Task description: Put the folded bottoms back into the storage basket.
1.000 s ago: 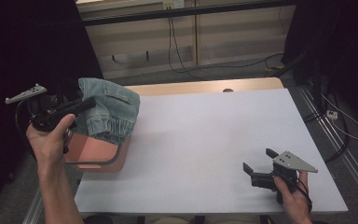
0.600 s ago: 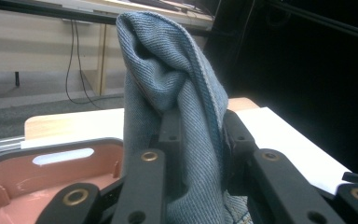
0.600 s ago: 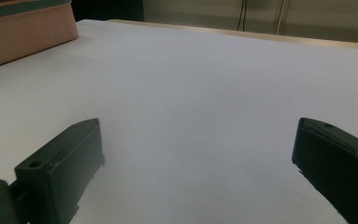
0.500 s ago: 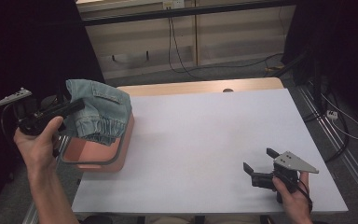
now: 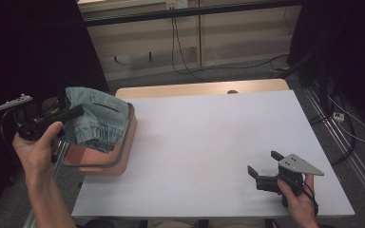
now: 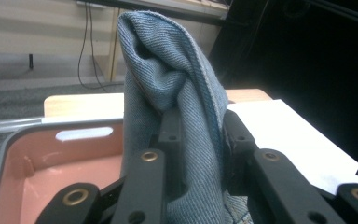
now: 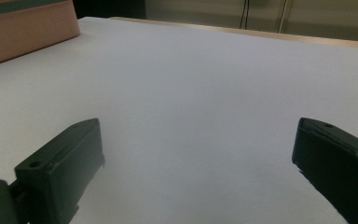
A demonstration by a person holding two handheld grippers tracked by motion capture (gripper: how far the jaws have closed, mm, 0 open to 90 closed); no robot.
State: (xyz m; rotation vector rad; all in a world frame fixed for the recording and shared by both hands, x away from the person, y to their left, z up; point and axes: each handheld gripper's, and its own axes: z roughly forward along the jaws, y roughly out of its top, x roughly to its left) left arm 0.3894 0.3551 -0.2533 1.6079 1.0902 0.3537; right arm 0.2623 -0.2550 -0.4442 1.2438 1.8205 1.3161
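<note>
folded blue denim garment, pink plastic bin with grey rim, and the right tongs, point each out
folded blue denim garment (image 5: 97, 118), high view, on its top fold
pink plastic bin with grey rim (image 6: 51, 175), left gripper view, on its inner floor
right tongs (image 5: 264, 166), high view, midway between the open tips

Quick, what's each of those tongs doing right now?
Left tongs: shut on the denim garment, over the pink bin.
Right tongs: open, holding nothing.

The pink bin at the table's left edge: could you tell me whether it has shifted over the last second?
No. The pink bin keeps its place against the table edge; the left gripper with the denim garment drifted left.
</note>
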